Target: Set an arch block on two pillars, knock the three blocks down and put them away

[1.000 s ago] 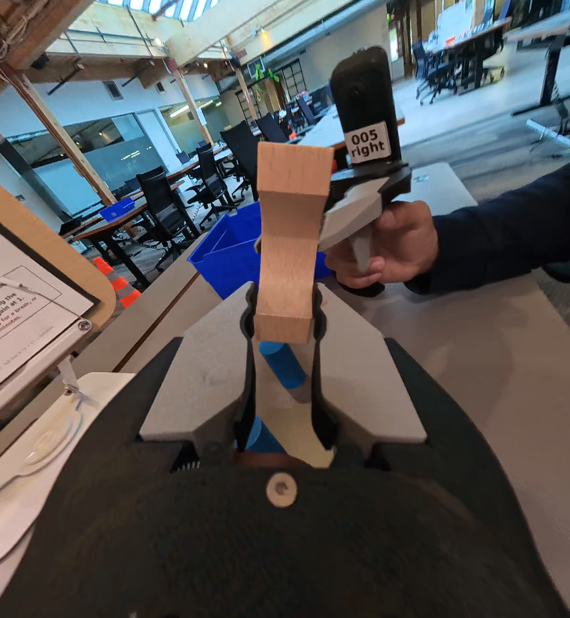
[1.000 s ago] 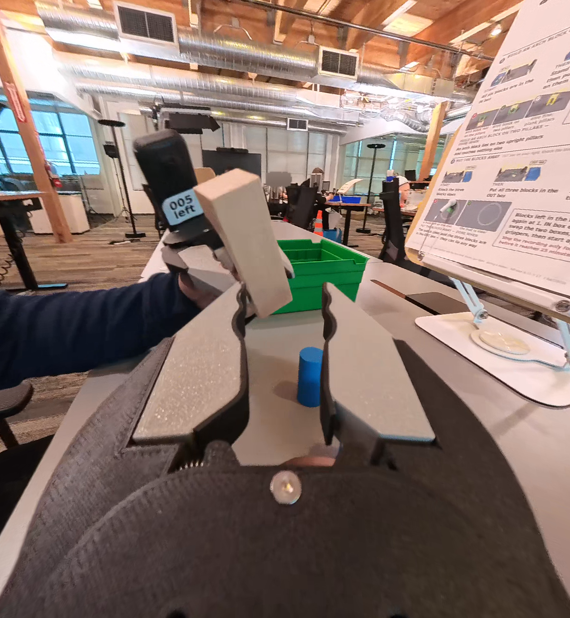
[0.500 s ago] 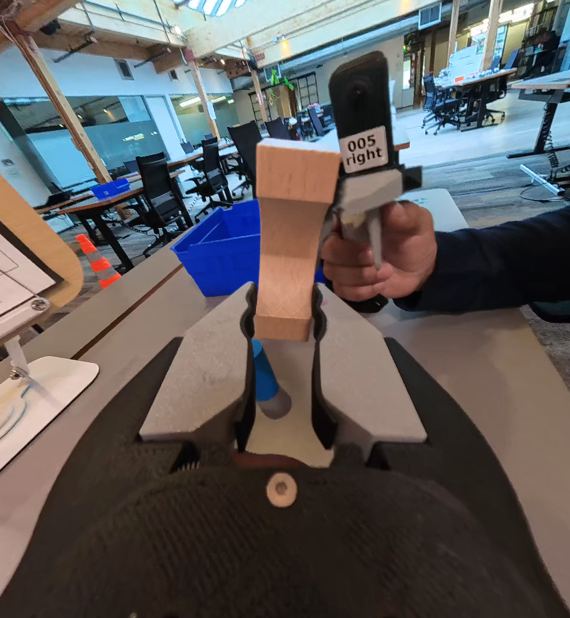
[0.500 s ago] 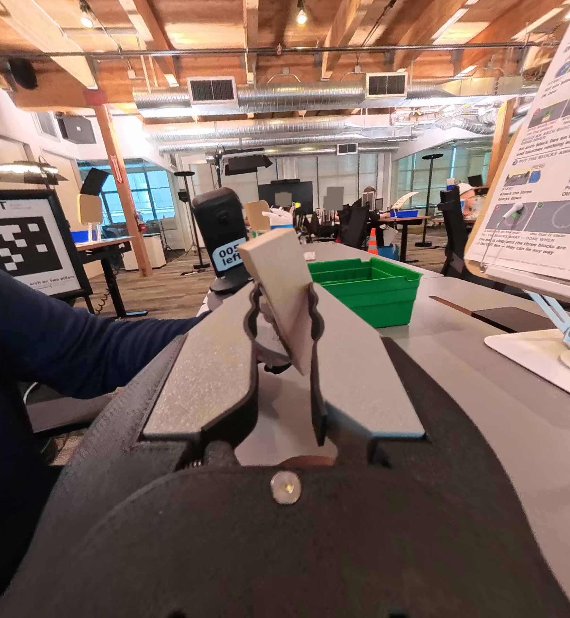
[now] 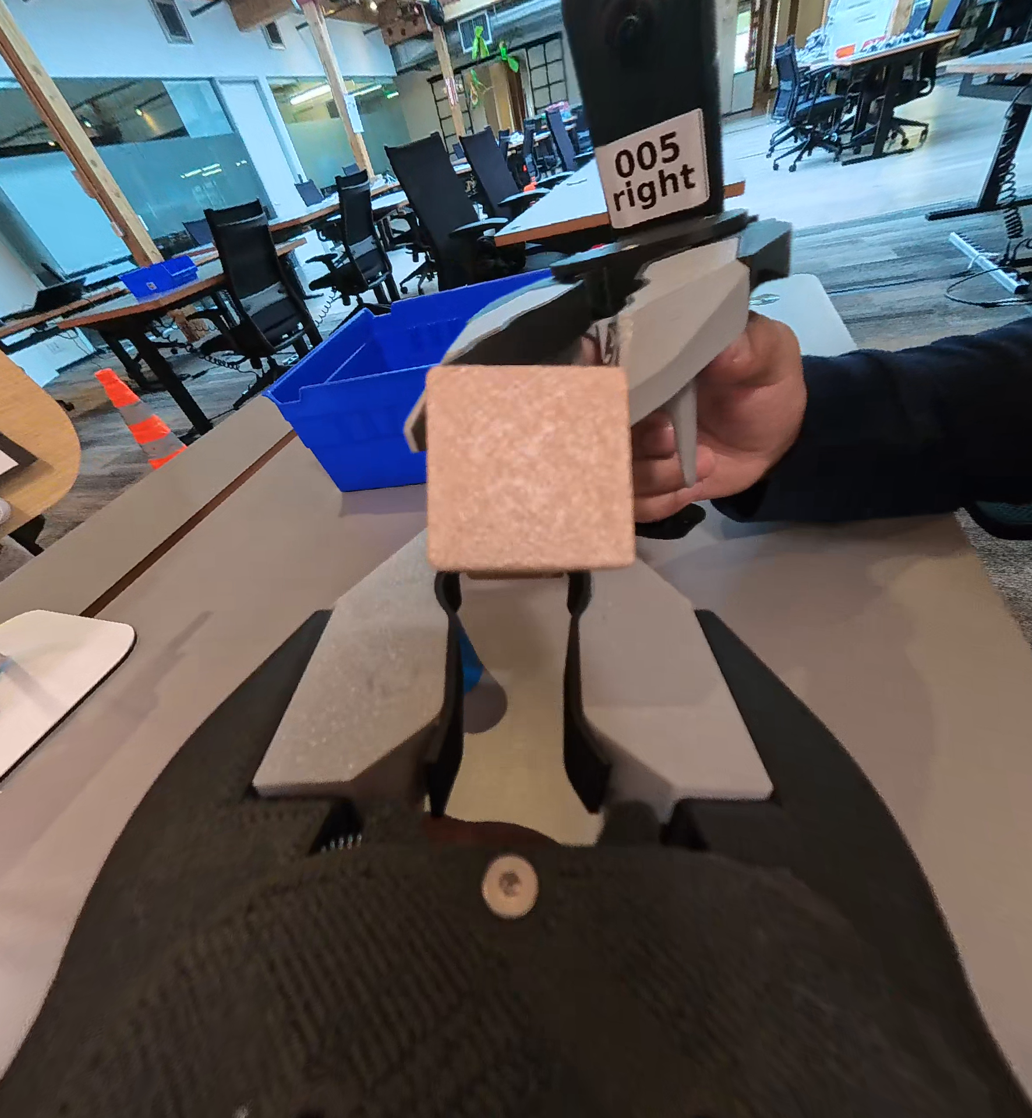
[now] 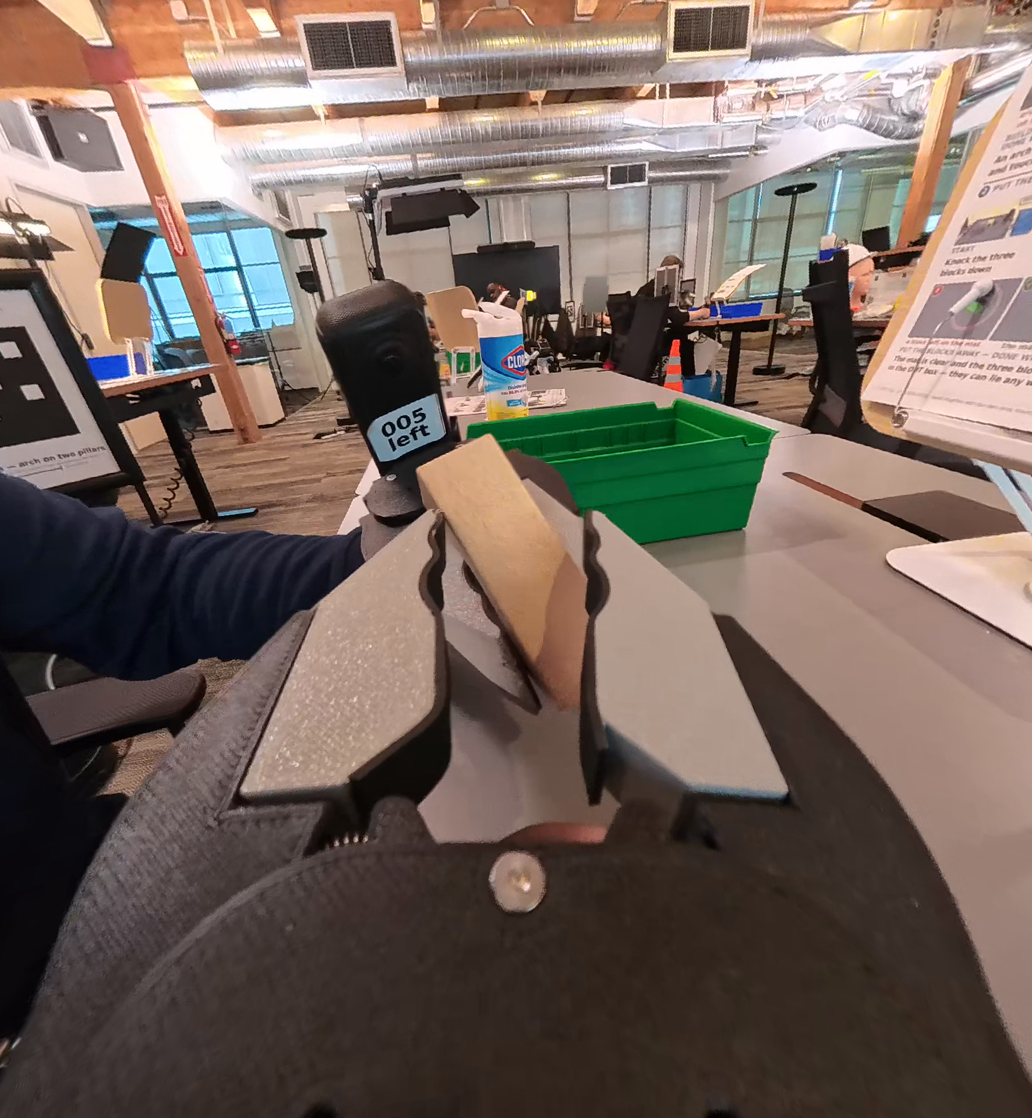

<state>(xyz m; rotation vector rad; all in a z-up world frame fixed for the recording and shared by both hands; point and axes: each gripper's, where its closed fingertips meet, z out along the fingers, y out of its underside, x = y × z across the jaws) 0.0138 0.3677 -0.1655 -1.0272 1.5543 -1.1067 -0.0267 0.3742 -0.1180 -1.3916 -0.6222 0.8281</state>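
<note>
Your left gripper [image 5: 510, 596] holds the arch block [image 5: 529, 469] raised above the bench [image 5: 834, 605]; your right gripper [image 6: 513, 581], jaws parted, straddles its far end.

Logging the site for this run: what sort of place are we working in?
Most likely an open-plan office or lab workspace: rows of desks with black office chairs, exposed ceiling ducts, and a green bin on the grey table.
</note>
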